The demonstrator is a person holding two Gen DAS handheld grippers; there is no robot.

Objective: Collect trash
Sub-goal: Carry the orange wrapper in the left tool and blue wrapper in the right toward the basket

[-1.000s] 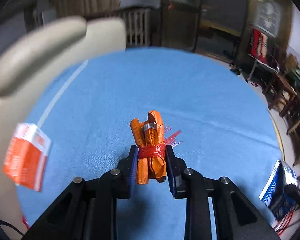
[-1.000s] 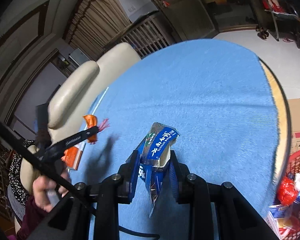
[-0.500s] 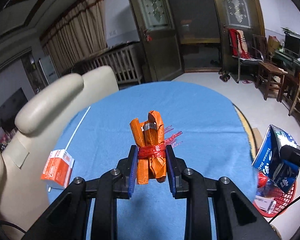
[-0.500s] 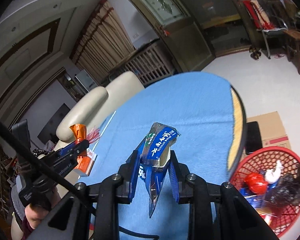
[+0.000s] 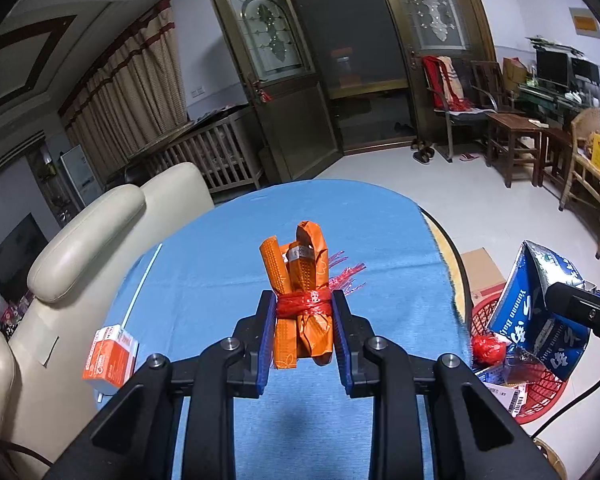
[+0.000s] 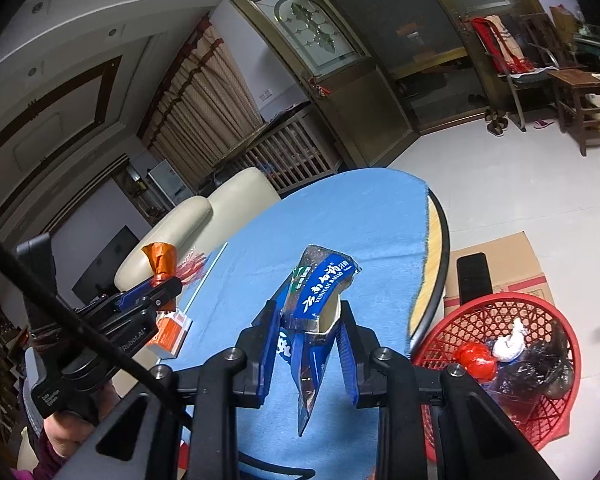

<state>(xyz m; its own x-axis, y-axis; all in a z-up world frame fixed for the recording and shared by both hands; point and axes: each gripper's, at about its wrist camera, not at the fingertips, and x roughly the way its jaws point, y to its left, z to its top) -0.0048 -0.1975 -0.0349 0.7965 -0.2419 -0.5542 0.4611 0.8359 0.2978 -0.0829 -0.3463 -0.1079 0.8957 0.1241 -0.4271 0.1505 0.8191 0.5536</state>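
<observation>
Both of my hands have risen off the blue counter [image 5: 380, 240] over the last second, and the red basket [image 6: 548, 424] on the floor has swung into sight at my right. My left fingers [image 5: 303, 330] pinch the orange wrapper bundle [image 5: 300, 296] at its red tie, holding it upright above the counter. My right fingers [image 6: 306, 344] clamp the blue foil packet [image 6: 320, 292], which hangs above the counter's near edge, just left of the basket.

I judge this to be the carry step: both pieces are picked up and neither is dropped yet. Next I need to bring the right hand over the basket's mouth and spread those fingers, then do the same with the left, which has farther to travel across the counter.

An orange-and-white box [image 5: 110, 360] lies on the counter's left edge, beside the cream sofa [image 5: 80, 240]; it looks like another piece to collect afterwards. The basket already holds a red wad [image 6: 474, 360], a white scrap and dark plastic. A flattened cardboard box [image 6: 500, 264] lies behind it. The counter's rim stands between my left hand and the basket, and the right hand's cable trails nearby, so crossing hands could snag.
</observation>
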